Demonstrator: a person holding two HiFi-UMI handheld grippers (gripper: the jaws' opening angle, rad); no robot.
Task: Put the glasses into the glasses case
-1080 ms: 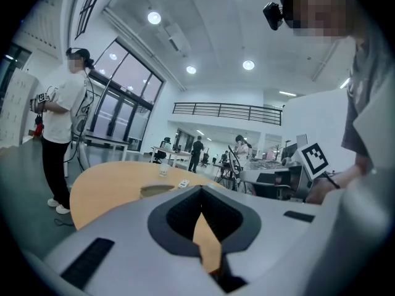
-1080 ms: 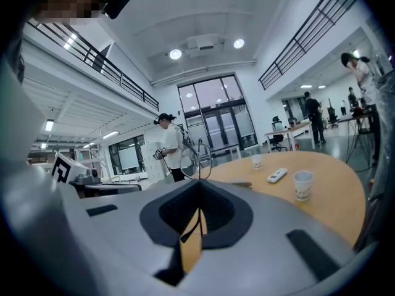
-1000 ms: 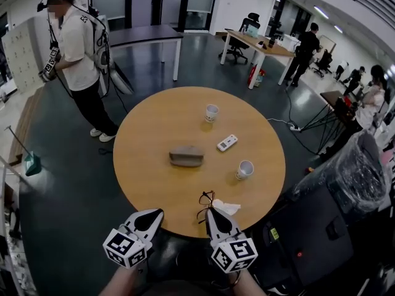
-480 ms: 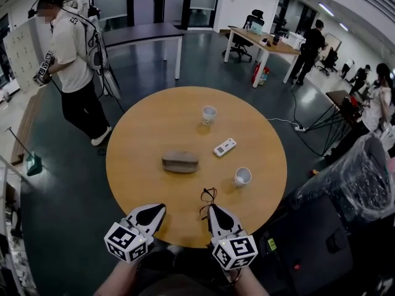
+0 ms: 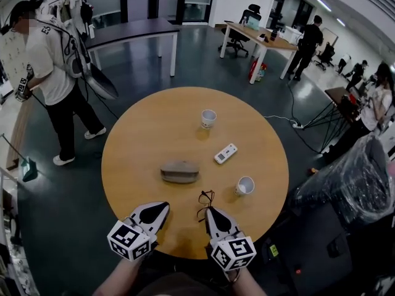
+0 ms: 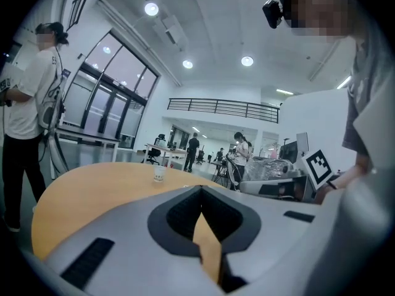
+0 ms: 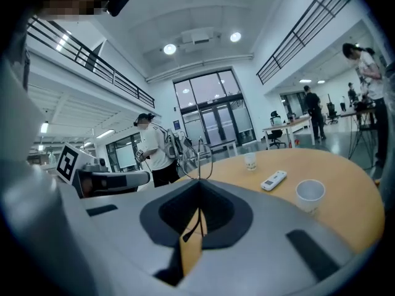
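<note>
The grey-brown glasses case lies shut near the middle of the round wooden table. My right gripper hangs over the table's near edge, shut on the thin dark-framed glasses, which stick out past its tips toward the case. In the right gripper view the glasses stand up from the right gripper. My left gripper hovers at the near edge to the case's near left, shut with nothing in it. The left gripper shows its jaws pressed together in its own view.
On the table stand a paper cup at the far side and another paper cup to the right. A white remote lies between them. A person stands beyond the table at the left. A plastic-covered bulk sits at the right.
The person at the back left has walked further left. Both grippers stay at the near edge. A white crumpled thing beside the right gripper a second ago no longer shows.
</note>
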